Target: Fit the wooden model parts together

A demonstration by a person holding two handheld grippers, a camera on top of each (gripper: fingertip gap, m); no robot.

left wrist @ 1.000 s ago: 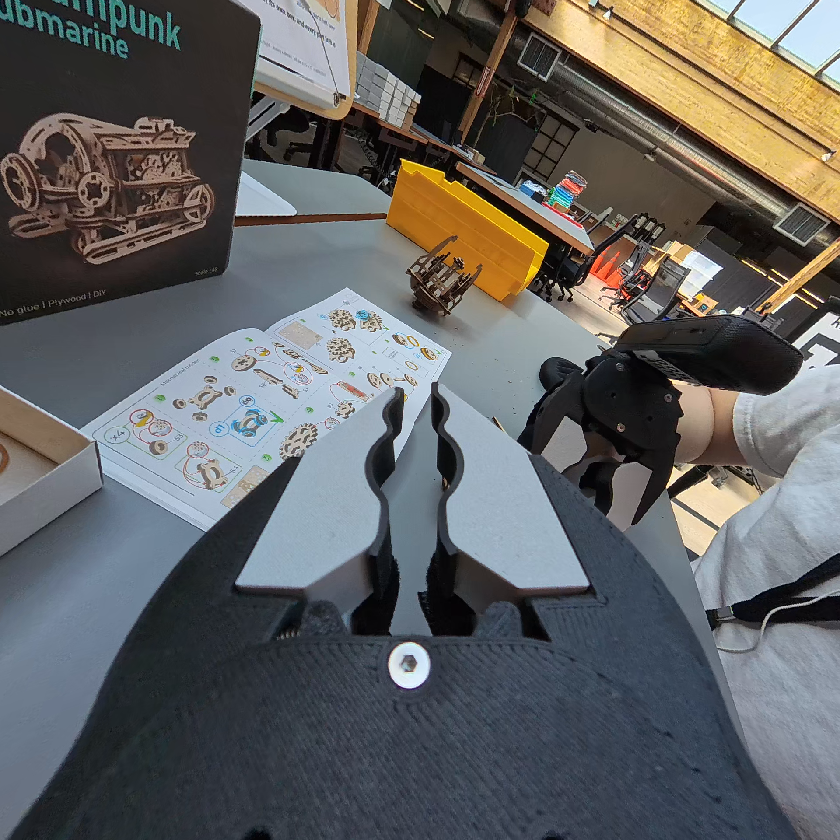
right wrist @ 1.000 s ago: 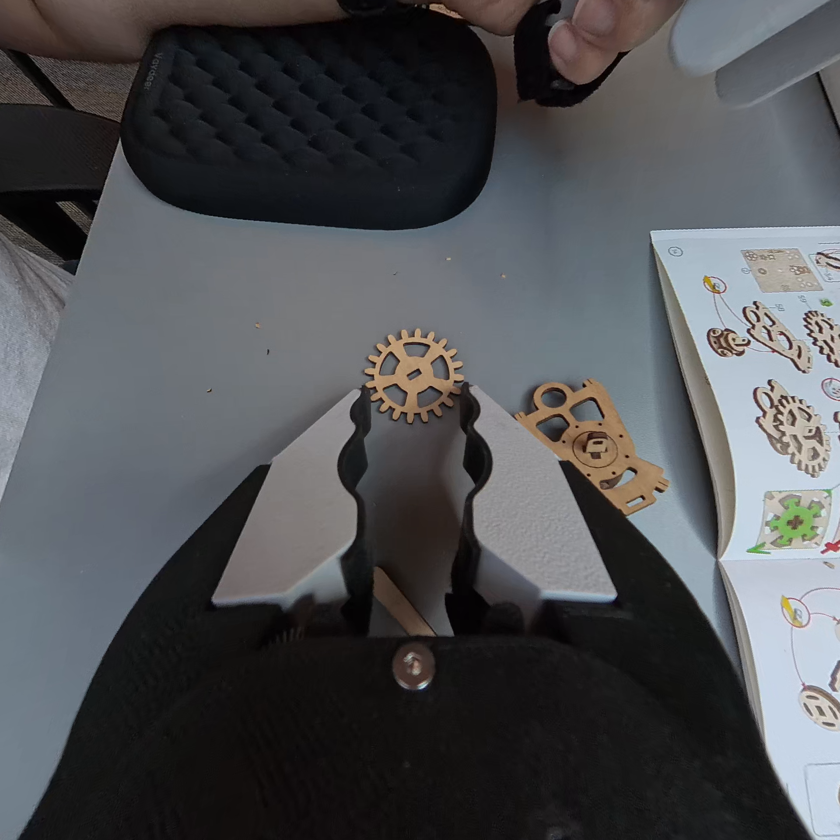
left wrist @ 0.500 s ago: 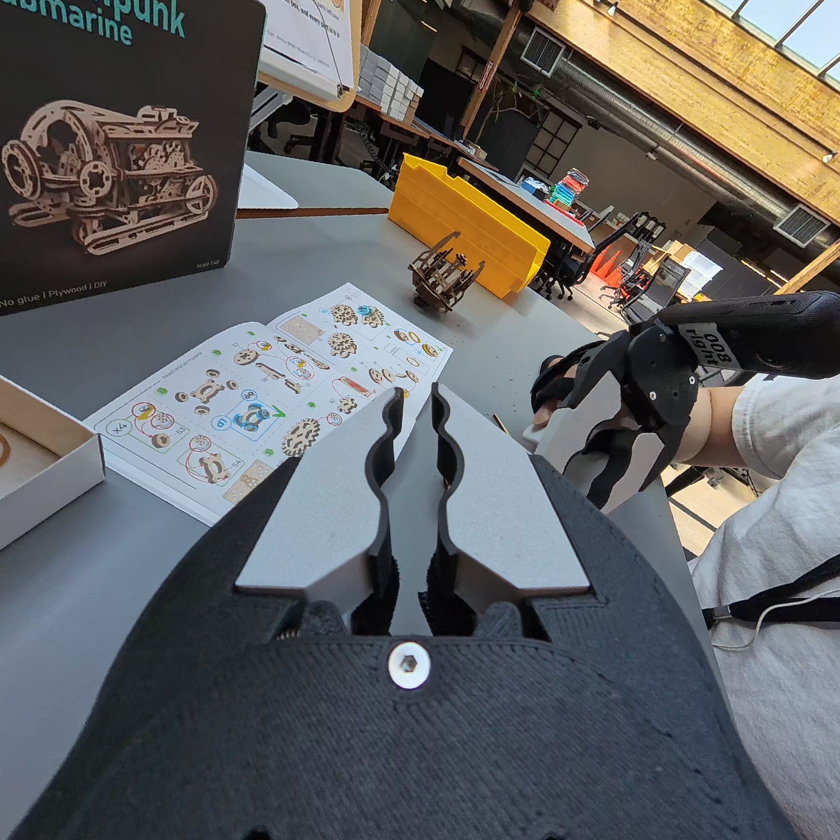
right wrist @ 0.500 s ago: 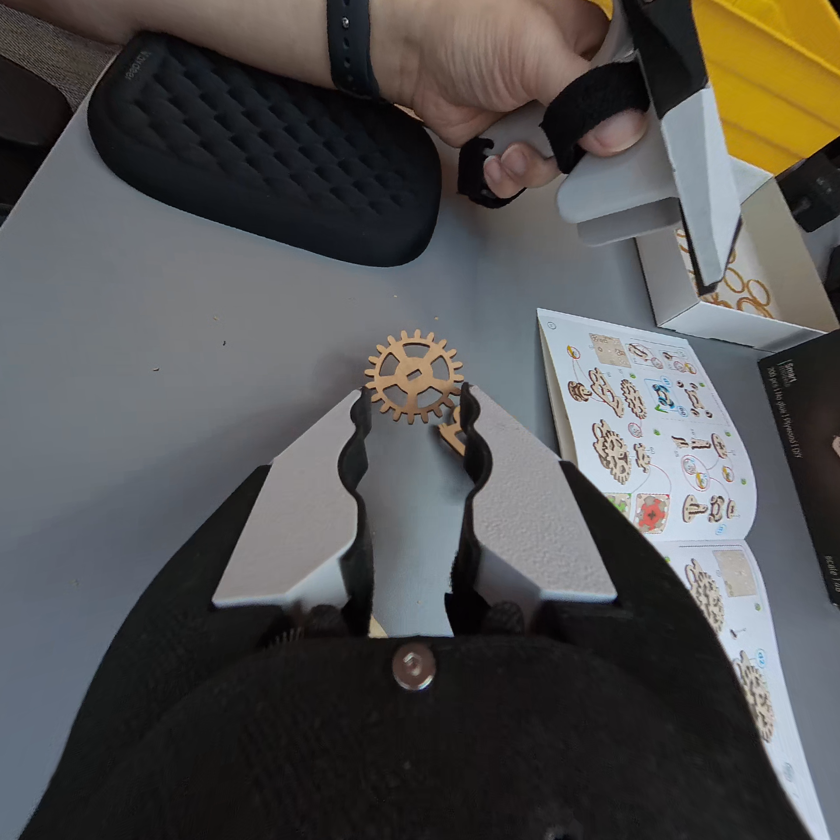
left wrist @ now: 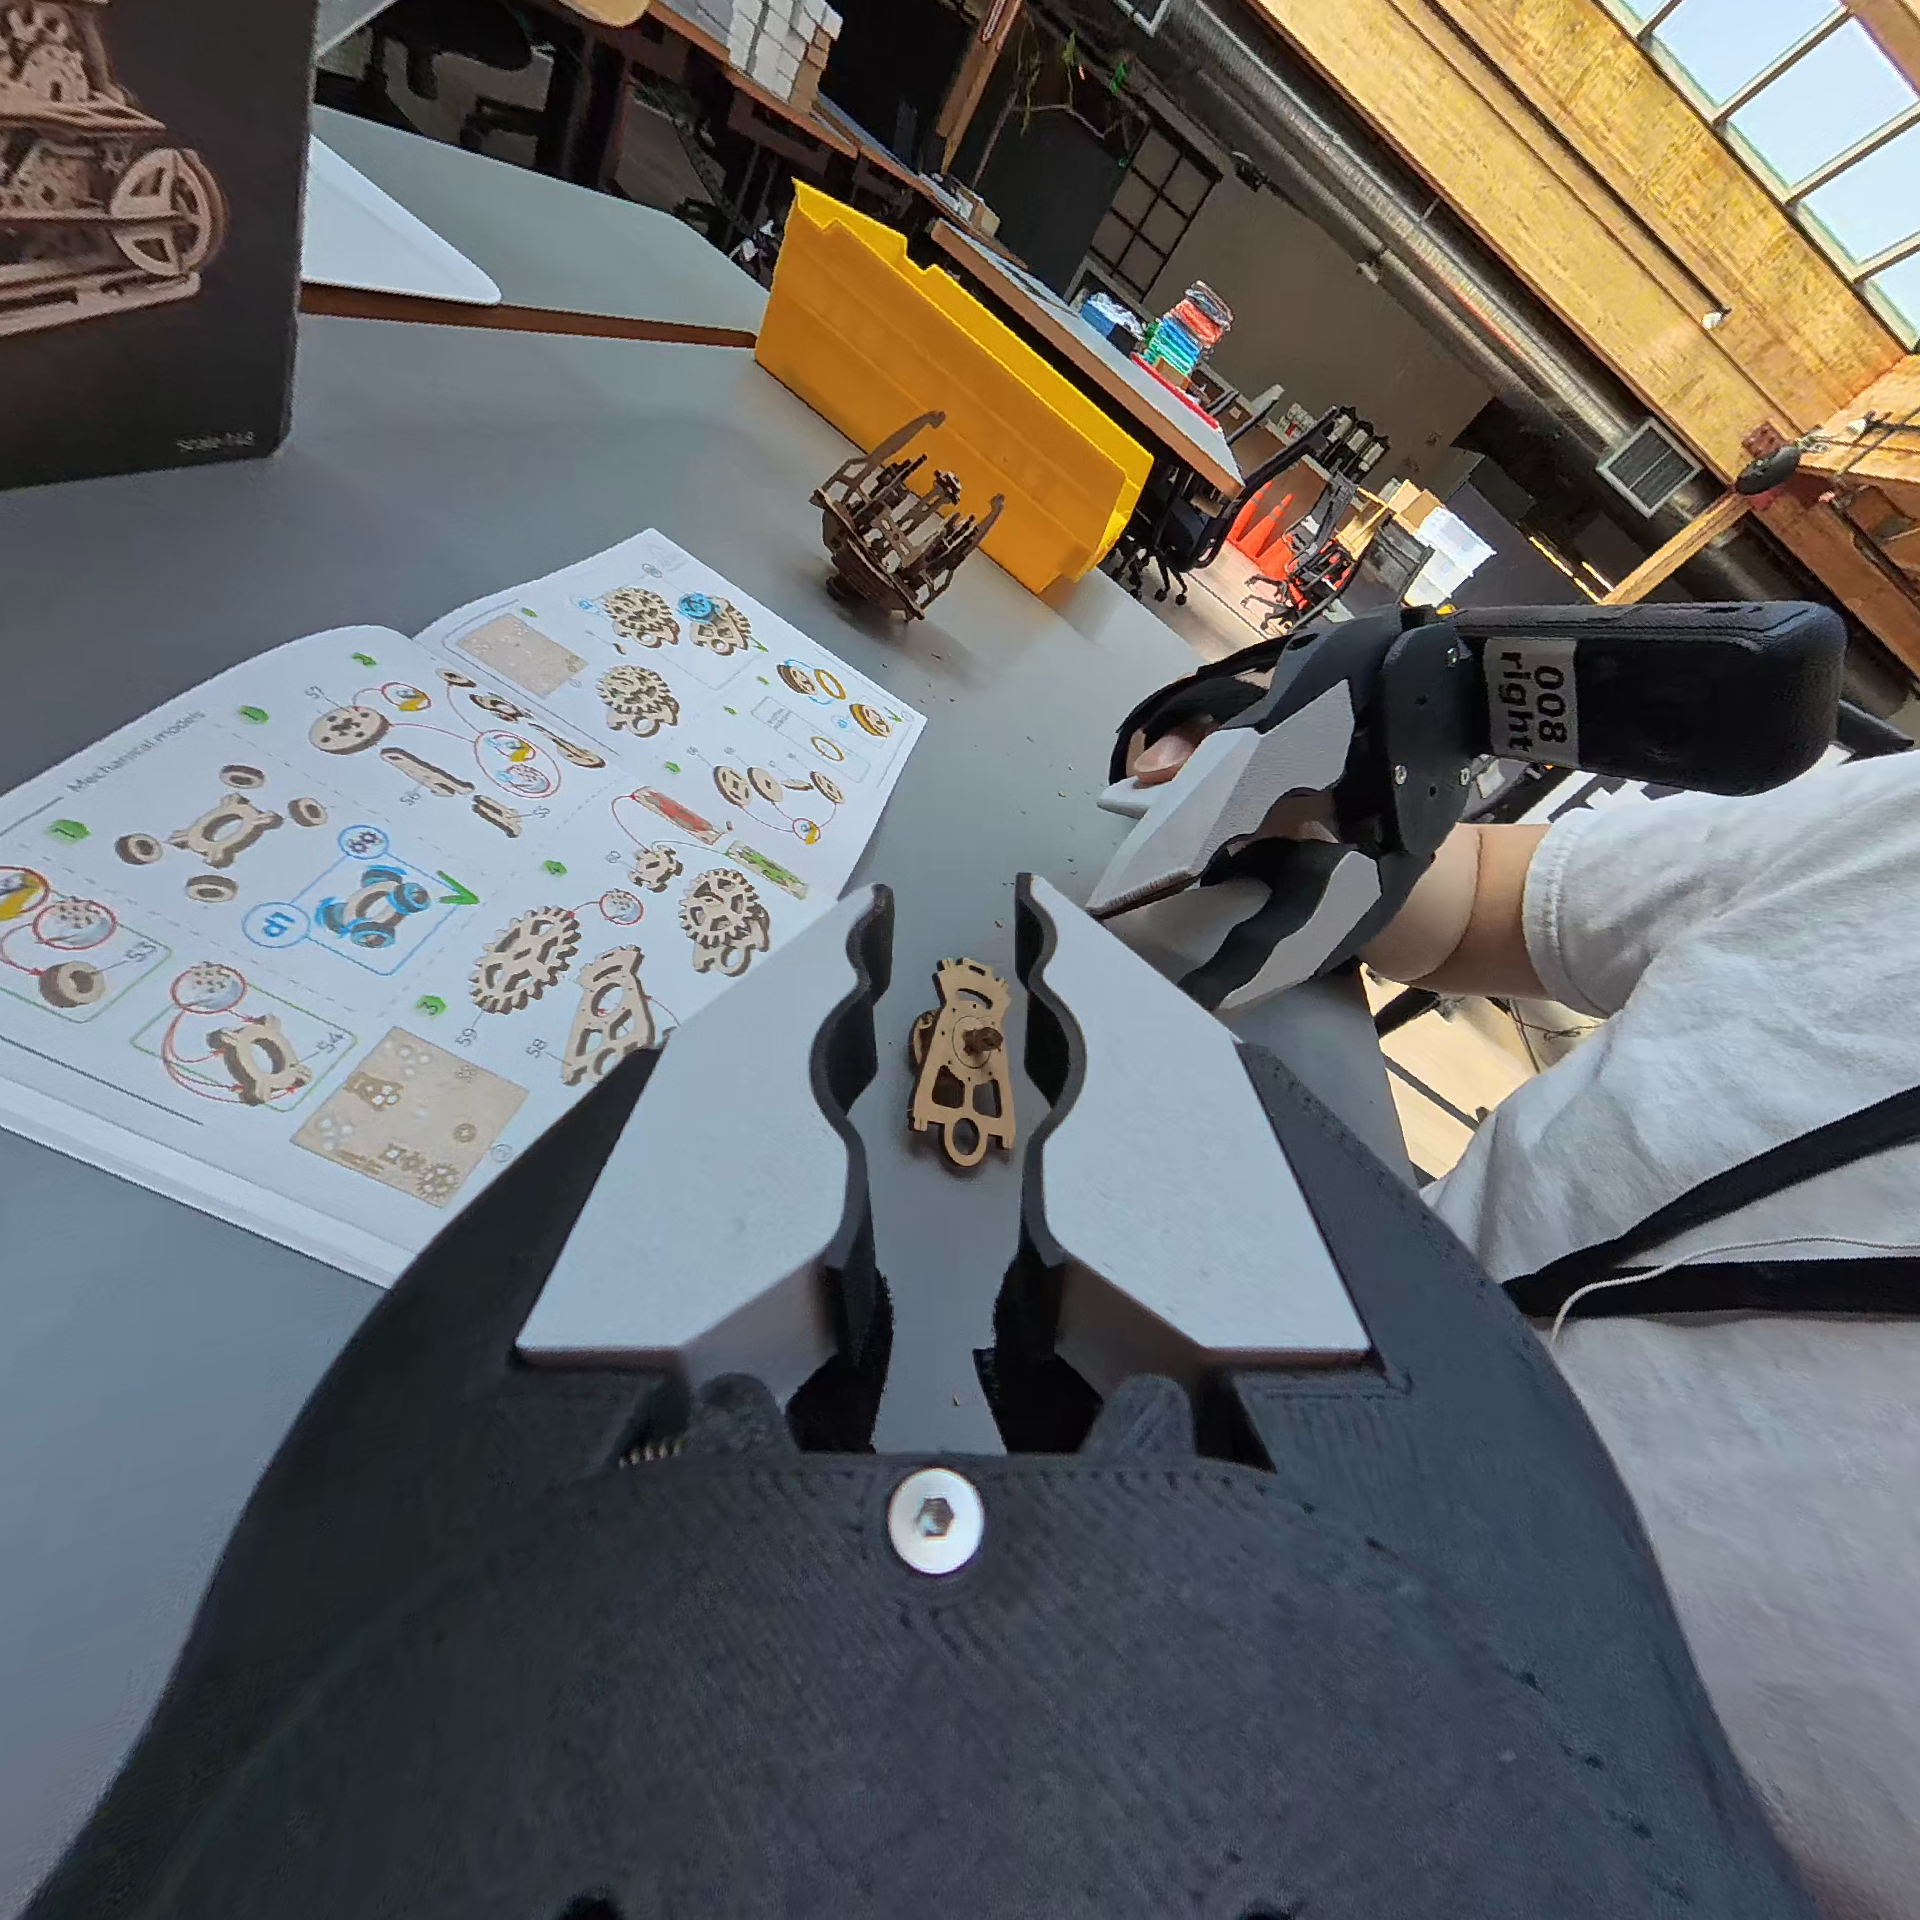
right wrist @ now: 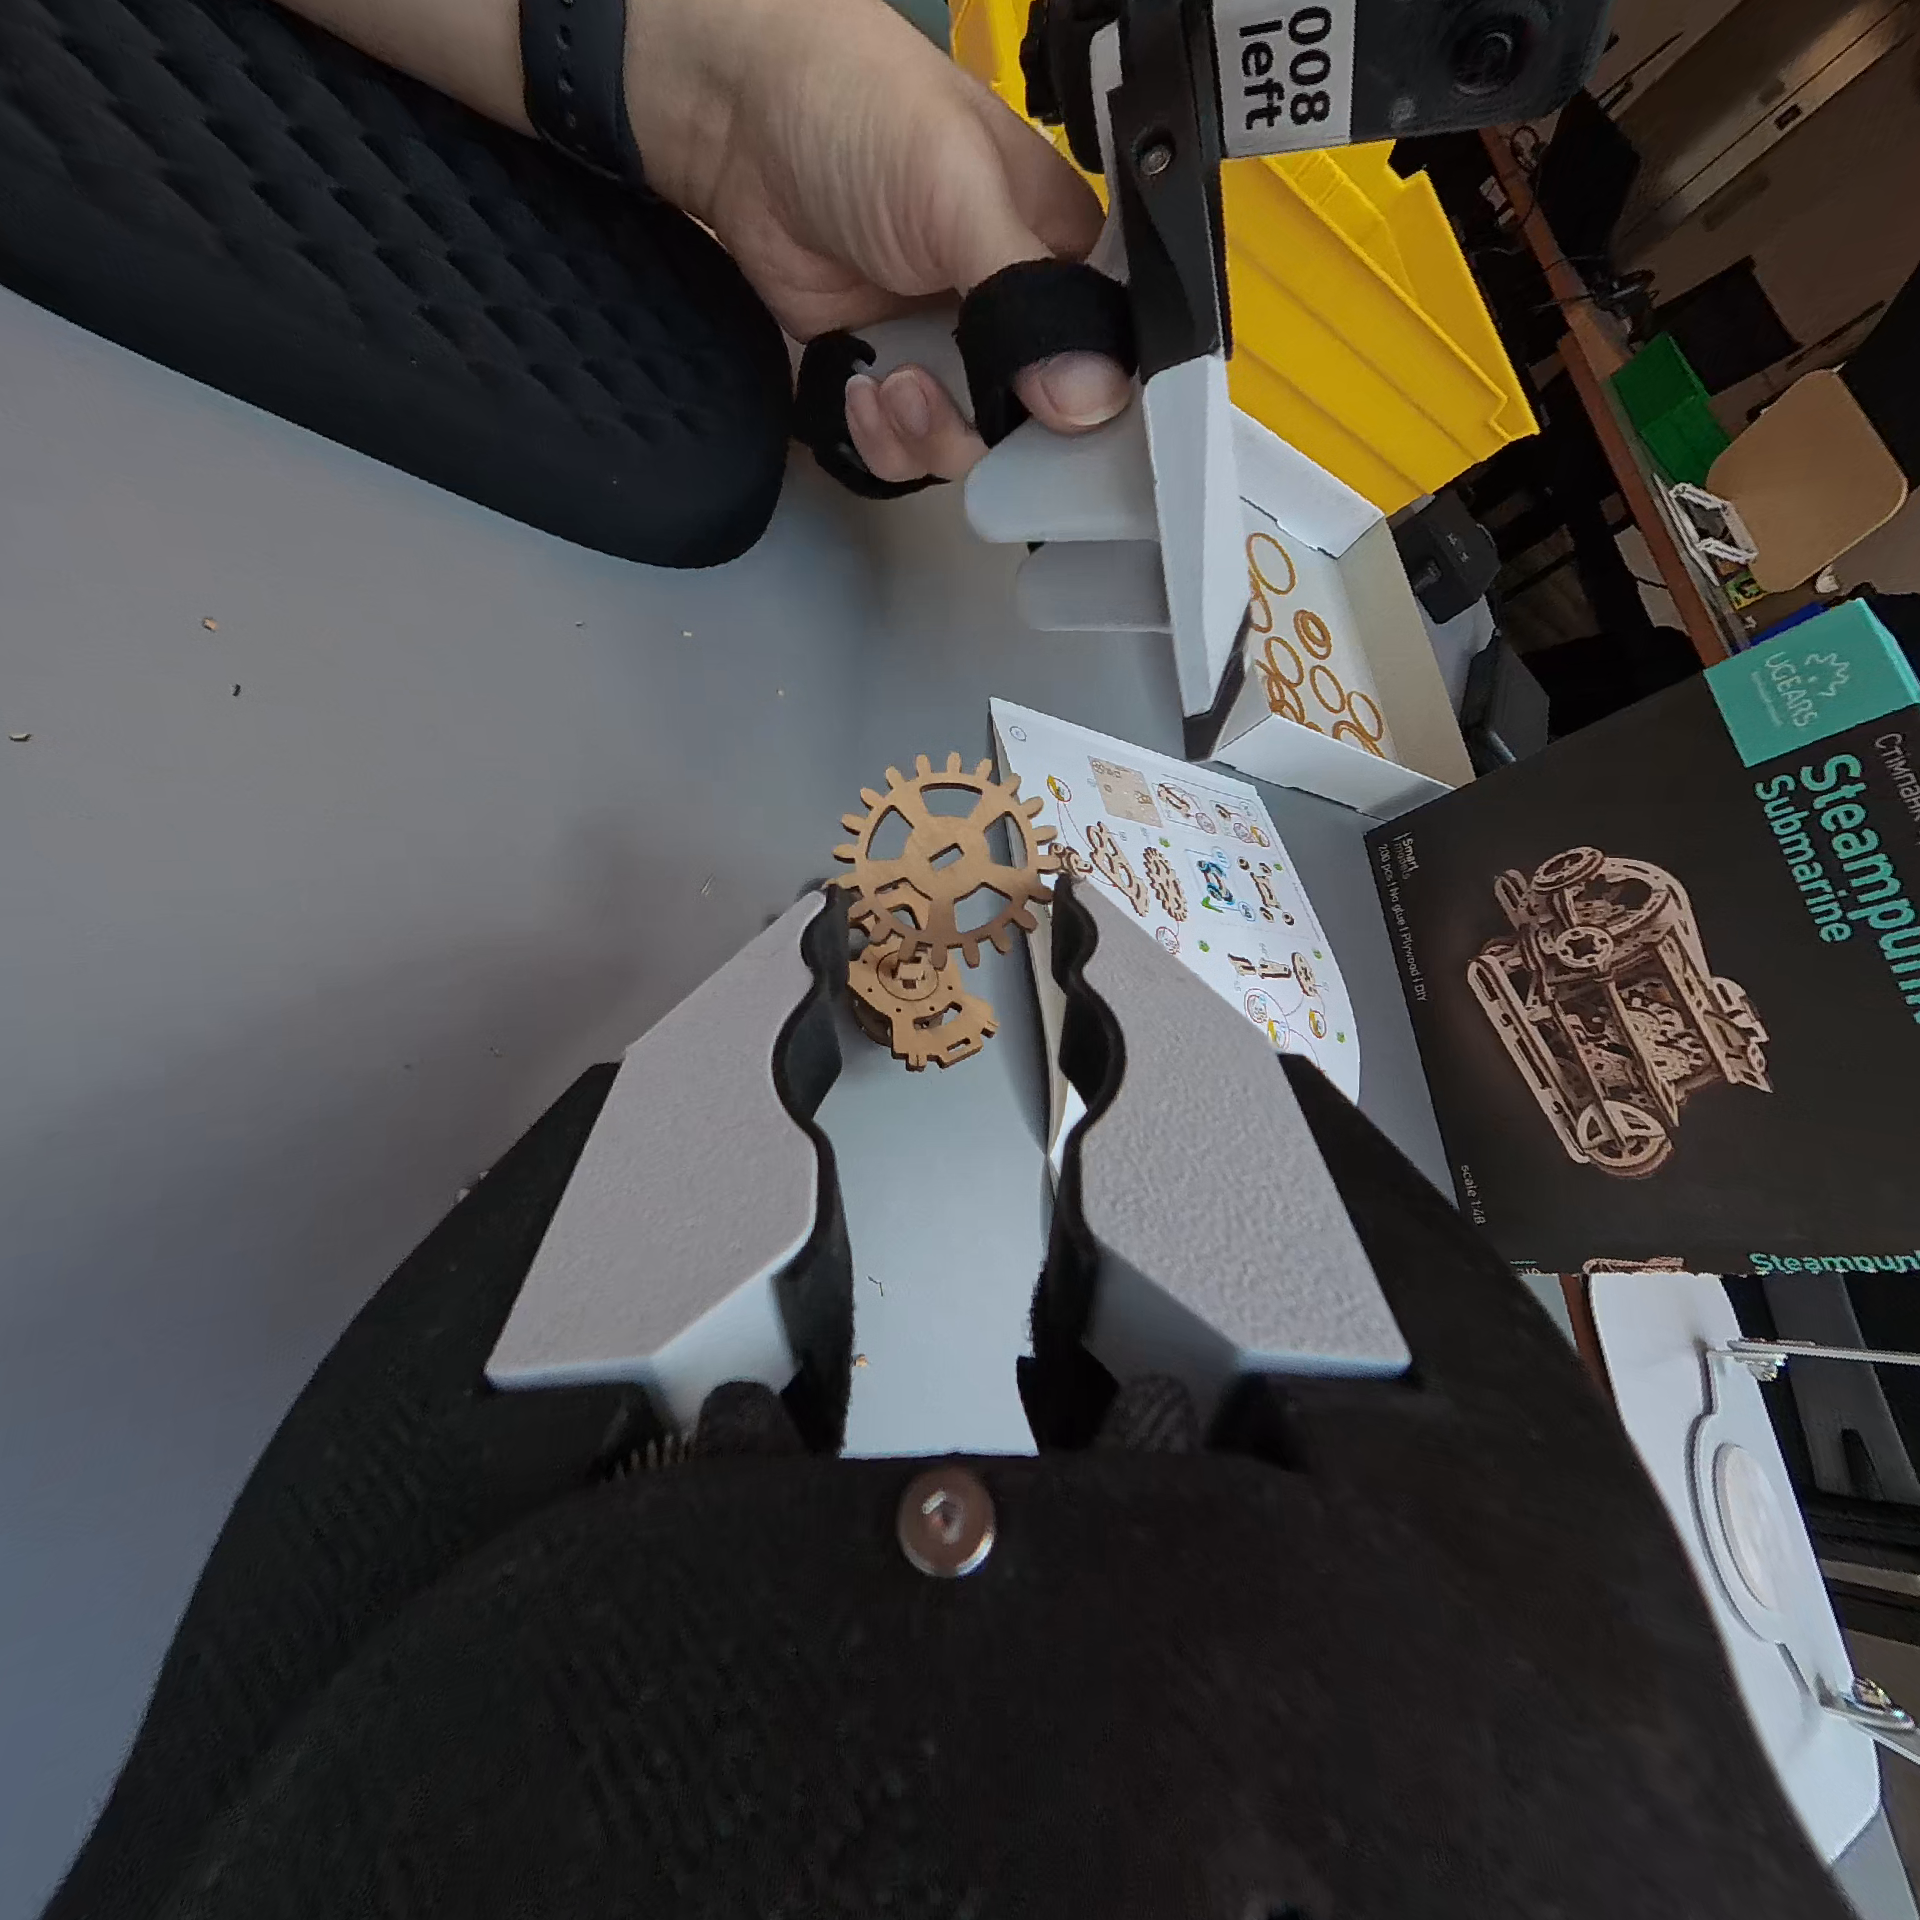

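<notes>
- Two wooden parts matter: a toothed wooden gear [right wrist: 943, 871] and a flat cut-out frame piece [left wrist: 962, 1060] with a small hub at its middle.
- In the right wrist view the gear is pinched by its rim between the tips of the right hand-held gripper [right wrist: 940, 914], standing nearly upright and raised off the grey worktop [right wrist: 364, 831].
- The frame piece [right wrist: 914, 1003] lies flat on the worktop just below the gear; whether the two touch cannot be told.
- The left hand-held gripper [left wrist: 954, 914] hangs above the frame piece, its jaws moderately apart and holding nothing; the piece shows in the gap between them.
- In the left wrist view the right hand-held gripper [left wrist: 1132, 842] sits just to the right, held by a hand [left wrist: 1174, 743] with finger straps; its tips are hidden there.
- An open instruction booklet [left wrist: 436, 883] lies on the worktop just left of the frame piece.
- Farther back stands a small, partly built dark wooden assembly [left wrist: 902, 535], with a yellow bin [left wrist: 935, 384] behind it.
- A dark kit box [right wrist: 1662, 987] stands upright beyond the booklet, and near it a white tray [right wrist: 1340, 665] holding thin wooden rings.
- A black padded rest [right wrist: 364, 260] lies under the forearm of the person's left hand [right wrist: 883, 197].
</notes>
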